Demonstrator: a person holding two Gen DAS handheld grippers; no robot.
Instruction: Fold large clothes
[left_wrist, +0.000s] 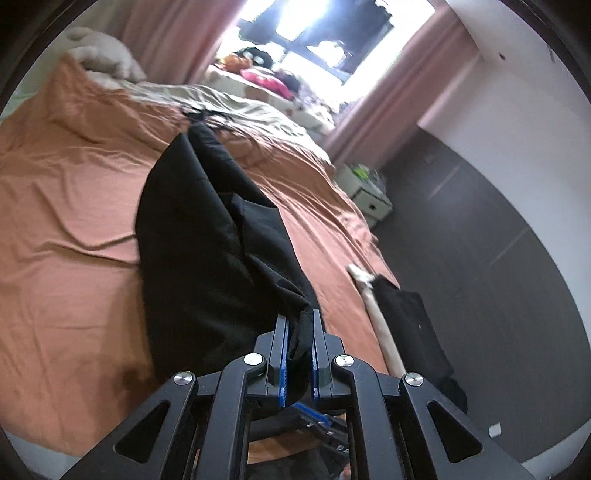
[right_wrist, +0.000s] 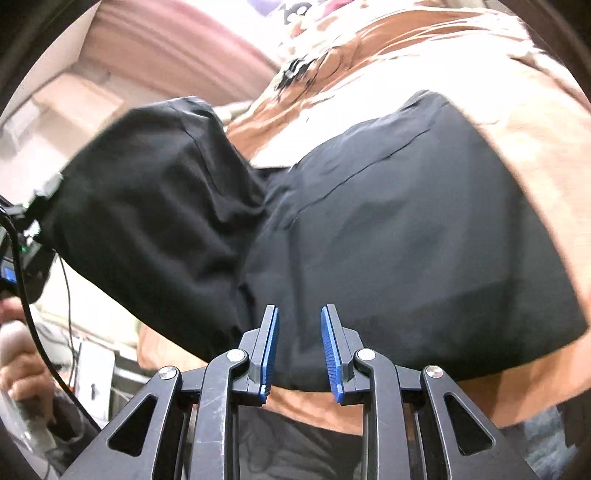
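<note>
Nearest in the left wrist view, the left tool (left_wrist: 300, 354) is clamped on a bunched edge of the black garment (left_wrist: 207, 236); dark cloth fills the narrow gap between its blue pads (left_wrist: 282, 362). From that pinch the garment runs straight forward and away, a long dark band lifted off the orange bed sheet (left_wrist: 62, 206), its far end reaching toward the beige cover (left_wrist: 236, 107) near the head of the bed. So the long axis of the raised part lies along the left tool's own line of sight

In the right wrist view, the right tool (right_wrist: 300, 347) stands with its jaws well apart and nothing between them. The black garment (right_wrist: 406, 240) lies directly ahead of it, spread flat on the orange bed sheet (right_wrist: 535, 122), its near edge just under the fingertips (right_wrist: 330, 347). To the left of that flat panel a raised fold of the same cloth hangs up toward the left tool's body (right_wrist: 22, 236), where the person's hand (right_wrist: 18, 362) holds the grip

My judgement: the fold turns on the lifted flap being carried across the flat panel, and the left tool alone has cloth to carry. The right tool is nearer the resting part and is placed to pin or take the near edge

Farther off, a pink curtain (left_wrist: 388, 96) and a bright window (left_wrist: 325, 33) close the room
</note>
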